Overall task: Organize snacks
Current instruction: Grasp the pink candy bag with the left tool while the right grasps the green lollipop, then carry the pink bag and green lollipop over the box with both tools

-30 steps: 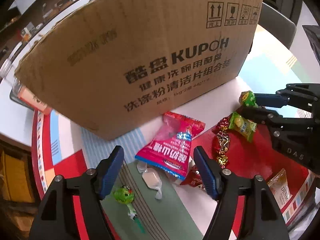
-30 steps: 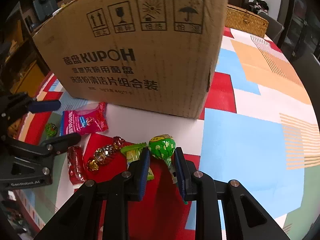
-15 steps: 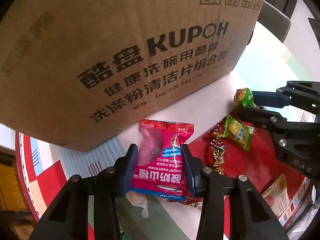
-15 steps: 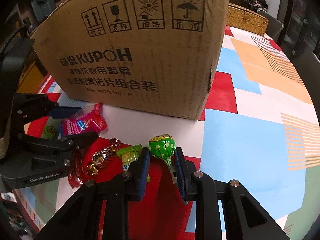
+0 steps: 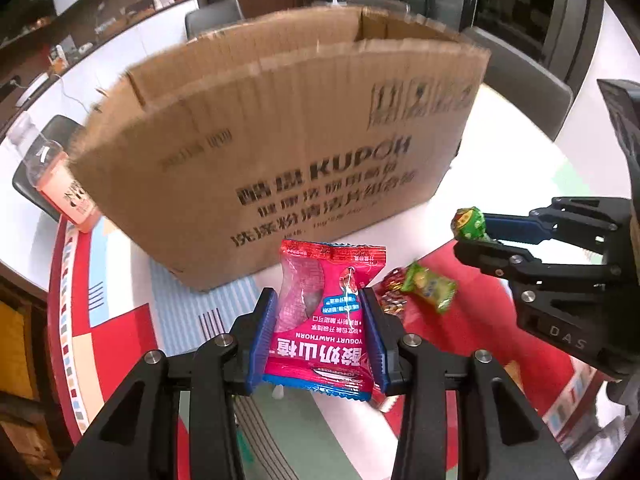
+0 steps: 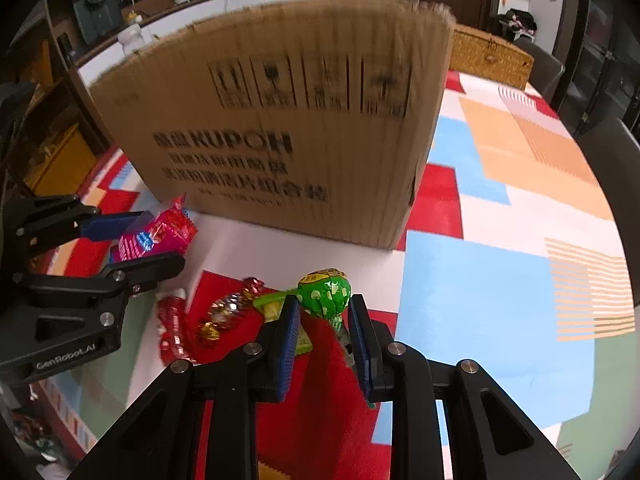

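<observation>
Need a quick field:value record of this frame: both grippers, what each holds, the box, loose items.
left gripper: shut on red yogurt hawthorn packet, lifted off the table
right gripper: shut on green lollipop, head above the fingertips
cardboard box: upright behind the snacks, top open, KUPOH print facing the cameras
loose snacks: green candy, gold-foil candies, red wrapper, on the red patch of the tablecloth
other: pink bottle left of the box, wicker basket behind it
</observation>
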A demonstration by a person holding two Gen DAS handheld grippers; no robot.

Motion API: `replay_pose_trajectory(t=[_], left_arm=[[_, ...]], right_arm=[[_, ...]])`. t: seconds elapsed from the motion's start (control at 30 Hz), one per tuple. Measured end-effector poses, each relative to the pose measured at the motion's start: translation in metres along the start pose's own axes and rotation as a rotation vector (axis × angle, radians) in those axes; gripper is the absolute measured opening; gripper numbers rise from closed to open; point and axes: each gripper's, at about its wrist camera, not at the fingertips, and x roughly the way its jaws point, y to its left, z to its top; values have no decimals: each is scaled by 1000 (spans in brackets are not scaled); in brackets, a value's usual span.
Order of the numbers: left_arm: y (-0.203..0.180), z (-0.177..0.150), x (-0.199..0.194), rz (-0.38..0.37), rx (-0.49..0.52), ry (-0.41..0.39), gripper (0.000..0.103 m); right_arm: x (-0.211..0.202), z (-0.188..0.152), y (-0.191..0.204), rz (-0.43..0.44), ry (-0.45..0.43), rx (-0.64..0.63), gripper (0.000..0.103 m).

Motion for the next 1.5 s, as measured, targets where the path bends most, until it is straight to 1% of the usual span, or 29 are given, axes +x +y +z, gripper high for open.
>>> replay_pose_trajectory(t=[0.03, 0.23, 0.27, 0.37, 0.57, 0.83, 1.0, 1.2, 1.5], left_arm=[[-6, 4, -6, 0, -4, -13, 41], [-6, 6, -54, 14, -19, -121, 41], [-2, 18, -61, 17, -20, -136, 41], [5, 26, -77, 23, -28, -185, 41], [12, 35, -86, 48, -35, -258, 41], [26, 52, -109, 85, -50, -329, 41], [37, 66, -113, 94, -74, -351, 41], [51, 84, -108, 102, -105, -347, 41], [74, 118, -81, 104, -142, -306, 41]], right_arm=[[-5, 1, 1, 1, -10, -1, 26], [-40, 10, 13, 9, -100, -17, 26], [-47, 12, 15, 10, -118, -21, 26], [-60, 17, 20, 13, -155, -31, 26], [-81, 34, 29, 10, -231, -45, 26], [-97, 57, 34, 9, -293, -58, 26], [-103, 73, 36, 13, -324, -58, 26], [-102, 98, 33, 25, -348, -61, 26], [-81, 140, 33, 29, -317, -86, 26]])
